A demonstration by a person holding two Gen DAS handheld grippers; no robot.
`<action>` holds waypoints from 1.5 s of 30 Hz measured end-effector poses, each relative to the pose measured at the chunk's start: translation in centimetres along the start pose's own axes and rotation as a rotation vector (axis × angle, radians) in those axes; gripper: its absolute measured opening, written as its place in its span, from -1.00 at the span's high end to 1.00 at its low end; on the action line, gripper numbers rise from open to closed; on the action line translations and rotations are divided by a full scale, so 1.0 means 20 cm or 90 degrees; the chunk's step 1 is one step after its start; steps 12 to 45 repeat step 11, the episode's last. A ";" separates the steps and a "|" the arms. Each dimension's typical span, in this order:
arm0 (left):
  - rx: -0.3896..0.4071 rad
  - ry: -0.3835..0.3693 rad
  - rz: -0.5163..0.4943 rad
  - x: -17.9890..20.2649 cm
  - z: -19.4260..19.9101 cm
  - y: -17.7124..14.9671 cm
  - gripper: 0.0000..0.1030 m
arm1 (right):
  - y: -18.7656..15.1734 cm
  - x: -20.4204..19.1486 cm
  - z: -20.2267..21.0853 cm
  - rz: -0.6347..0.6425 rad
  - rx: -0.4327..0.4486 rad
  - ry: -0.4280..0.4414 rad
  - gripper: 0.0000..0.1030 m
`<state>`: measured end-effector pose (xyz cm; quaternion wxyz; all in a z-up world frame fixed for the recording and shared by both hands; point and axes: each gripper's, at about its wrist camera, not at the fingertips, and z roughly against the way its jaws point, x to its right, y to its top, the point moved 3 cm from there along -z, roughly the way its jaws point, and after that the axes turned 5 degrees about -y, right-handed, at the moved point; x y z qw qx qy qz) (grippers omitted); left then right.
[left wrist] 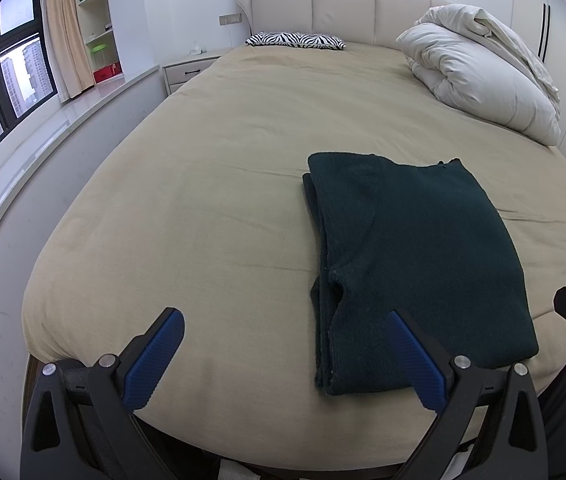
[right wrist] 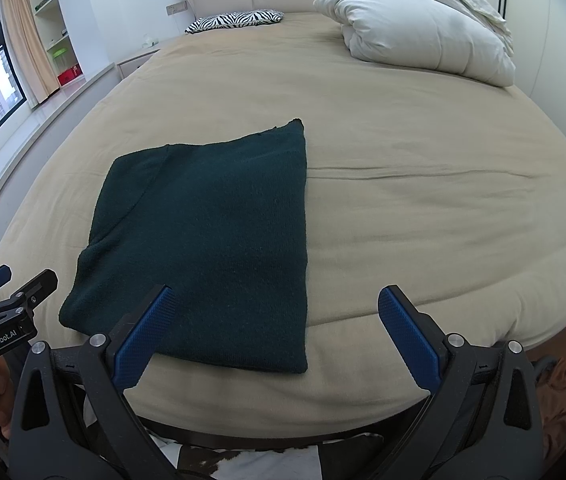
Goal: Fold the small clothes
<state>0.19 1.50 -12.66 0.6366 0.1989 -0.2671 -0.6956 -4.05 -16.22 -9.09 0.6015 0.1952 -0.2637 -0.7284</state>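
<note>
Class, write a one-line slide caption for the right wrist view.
Open right claw hovers at the bed edge over a folded dark green garment, touching nothing.

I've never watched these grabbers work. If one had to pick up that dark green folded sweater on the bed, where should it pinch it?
Probably the near edge of the sweater, approached from the foot of the bed. That edge lies closest to both open grippers, left and right. The stacked layers show along its left side, so pinching a near corner there should catch every layer.
</note>
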 end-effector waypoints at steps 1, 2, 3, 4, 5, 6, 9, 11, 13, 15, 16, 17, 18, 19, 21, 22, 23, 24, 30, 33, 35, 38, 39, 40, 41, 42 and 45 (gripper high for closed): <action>-0.001 0.000 0.000 0.00 0.00 0.00 -1.00 | 0.00 0.00 0.00 0.000 0.000 0.000 -1.00; -0.002 -0.001 -0.001 0.00 0.00 0.00 -1.00 | 0.00 0.00 0.00 0.000 -0.001 0.000 -1.00; -0.003 -0.001 -0.002 0.00 -0.01 0.00 -1.00 | 0.00 0.00 0.00 0.000 -0.001 0.001 -1.00; -0.003 -0.001 -0.002 0.00 -0.01 0.00 -1.00 | 0.00 0.00 0.00 -0.001 -0.001 0.001 -1.00; -0.004 -0.001 -0.002 0.00 -0.01 0.00 -1.00 | 0.00 0.01 0.00 -0.001 -0.002 0.001 -1.00; -0.005 -0.003 -0.002 0.00 -0.01 0.00 -1.00 | 0.00 0.01 0.00 -0.001 -0.002 0.001 -1.00; -0.004 -0.003 -0.002 0.00 -0.01 -0.01 -1.00 | 0.00 0.01 -0.01 -0.003 -0.003 0.002 -1.00; -0.003 -0.002 -0.004 0.01 -0.01 -0.01 -1.00 | -0.01 0.01 -0.01 -0.003 -0.004 0.002 -1.00; -0.003 -0.002 -0.004 0.01 -0.01 -0.01 -1.00 | -0.01 0.01 -0.01 -0.003 -0.004 0.002 -1.00; -0.003 -0.002 -0.004 0.01 -0.01 -0.01 -1.00 | -0.01 0.01 -0.01 -0.003 -0.004 0.002 -1.00; -0.003 -0.002 -0.004 0.01 -0.01 -0.01 -1.00 | -0.01 0.01 -0.01 -0.003 -0.004 0.002 -1.00; -0.003 -0.002 -0.004 0.01 -0.01 -0.01 -1.00 | -0.01 0.01 -0.01 -0.003 -0.004 0.002 -1.00; -0.003 -0.002 -0.004 0.01 -0.01 -0.01 -1.00 | -0.01 0.01 -0.01 -0.003 -0.004 0.002 -1.00; -0.003 -0.002 -0.004 0.01 -0.01 -0.01 -1.00 | -0.01 0.01 -0.01 -0.003 -0.004 0.002 -1.00; -0.003 -0.002 -0.004 0.01 -0.01 -0.01 -1.00 | -0.01 0.01 -0.01 -0.003 -0.004 0.002 -1.00; -0.003 -0.002 -0.004 0.01 -0.01 -0.01 -1.00 | -0.01 0.01 -0.01 -0.003 -0.004 0.002 -1.00; -0.003 -0.002 -0.004 0.01 -0.01 -0.01 -1.00 | -0.01 0.01 -0.01 -0.003 -0.004 0.002 -1.00; -0.003 -0.002 -0.004 0.01 -0.01 -0.01 -1.00 | -0.01 0.01 -0.01 -0.003 -0.004 0.002 -1.00; -0.003 -0.002 -0.004 0.01 -0.01 -0.01 -1.00 | -0.01 0.01 -0.01 -0.003 -0.004 0.002 -1.00; -0.003 -0.002 -0.004 0.01 -0.01 -0.01 -1.00 | -0.01 0.01 -0.01 -0.003 -0.004 0.002 -1.00; -0.003 -0.002 -0.004 0.01 -0.01 -0.01 -1.00 | -0.01 0.01 -0.01 -0.003 -0.004 0.002 -1.00; -0.003 -0.002 -0.004 0.01 -0.01 -0.01 -1.00 | -0.01 0.01 -0.01 -0.003 -0.004 0.002 -1.00; -0.003 -0.002 -0.004 0.01 -0.01 -0.01 -1.00 | -0.01 0.01 -0.01 -0.003 -0.004 0.002 -1.00; -0.003 -0.002 -0.004 0.01 -0.01 -0.01 -1.00 | -0.01 0.01 -0.01 -0.003 -0.004 0.002 -1.00; -0.003 -0.002 -0.004 0.01 -0.01 -0.01 -1.00 | -0.01 0.01 -0.01 -0.003 -0.004 0.002 -1.00; -0.003 -0.002 -0.004 0.01 -0.01 -0.01 -1.00 | -0.01 0.01 -0.01 -0.003 -0.004 0.002 -1.00; -0.003 -0.002 -0.004 0.01 -0.01 -0.01 -1.00 | -0.01 0.01 -0.01 -0.003 -0.004 0.002 -1.00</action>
